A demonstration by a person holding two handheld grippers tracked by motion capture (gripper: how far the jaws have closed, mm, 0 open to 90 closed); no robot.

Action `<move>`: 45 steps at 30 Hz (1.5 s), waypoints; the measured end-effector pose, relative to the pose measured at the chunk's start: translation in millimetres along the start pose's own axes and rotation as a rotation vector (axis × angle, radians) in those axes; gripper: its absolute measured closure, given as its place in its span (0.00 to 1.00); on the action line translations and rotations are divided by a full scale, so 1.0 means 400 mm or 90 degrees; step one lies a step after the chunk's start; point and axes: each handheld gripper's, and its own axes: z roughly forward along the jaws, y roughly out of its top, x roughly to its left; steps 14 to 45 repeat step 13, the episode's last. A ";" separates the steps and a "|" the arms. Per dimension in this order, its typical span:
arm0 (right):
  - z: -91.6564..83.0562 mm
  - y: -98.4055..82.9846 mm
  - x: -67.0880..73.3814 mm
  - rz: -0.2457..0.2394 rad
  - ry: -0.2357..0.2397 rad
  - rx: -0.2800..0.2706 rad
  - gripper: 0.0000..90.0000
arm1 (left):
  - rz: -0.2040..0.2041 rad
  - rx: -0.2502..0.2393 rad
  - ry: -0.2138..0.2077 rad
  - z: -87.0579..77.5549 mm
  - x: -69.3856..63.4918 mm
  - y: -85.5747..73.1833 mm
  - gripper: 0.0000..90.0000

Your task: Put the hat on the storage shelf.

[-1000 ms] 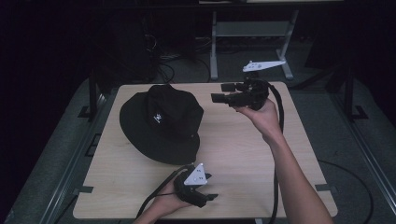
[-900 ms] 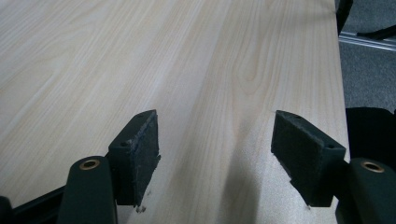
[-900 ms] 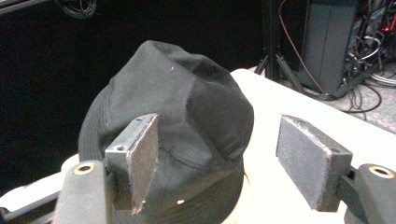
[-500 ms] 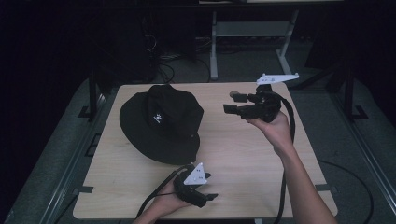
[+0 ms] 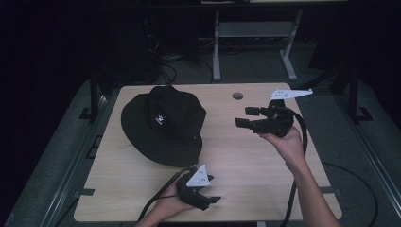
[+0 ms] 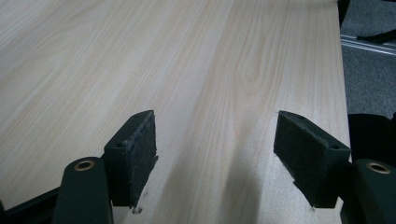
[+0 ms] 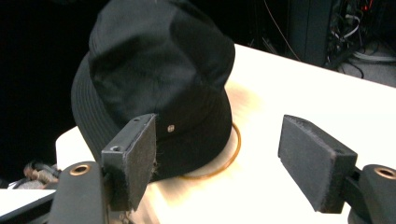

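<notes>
A black bucket hat [image 5: 163, 125] with a small white logo lies brim down on the left half of the wooden table [image 5: 246, 161]. My right gripper [image 5: 246, 117] is held above the table's right side, jaws open and pointing left at the hat. In the right gripper view the hat [image 7: 154, 79] fills the space ahead, and a thin brass-coloured ring [image 7: 231, 156] peeks out under its brim. My left gripper [image 5: 210, 189] rests low near the front edge, open, with bare wood [image 6: 215, 93] between its pads.
A round cable hole [image 5: 238, 96] sits near the table's far edge. A white desk frame [image 5: 255, 33] and tangled cables stand on the dark floor behind. Cables trail from both grippers off the front edge.
My right gripper has drawn back to the right and nearer me, away from the hat. The left gripper has stayed put.
</notes>
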 end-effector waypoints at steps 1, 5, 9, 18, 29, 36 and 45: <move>-0.003 -0.008 -0.001 0.002 -0.003 0.001 0.30 | -0.003 0.000 0.000 0.000 -0.001 -0.001 0.32; -0.015 -0.040 -0.010 0.015 -0.007 0.006 0.30 | -0.002 0.003 0.001 -0.002 0.000 -0.001 0.32; -0.028 -0.068 -0.017 0.025 -0.015 0.009 0.29 | 0.001 0.002 0.002 -0.002 0.001 -0.001 0.32; -0.044 -0.094 -0.018 0.031 -0.023 0.006 0.29 | 0.004 0.005 0.000 0.000 -0.005 0.001 0.32; -0.044 -0.094 -0.018 0.031 -0.023 0.006 0.29 | 0.004 0.005 0.000 0.000 -0.005 0.001 0.32; -0.044 -0.094 -0.018 0.031 -0.023 0.006 0.29 | 0.004 0.005 0.000 0.000 -0.005 0.001 0.32; -0.044 -0.094 -0.018 0.031 -0.023 0.006 0.29 | 0.004 0.005 0.000 0.000 -0.005 0.001 0.32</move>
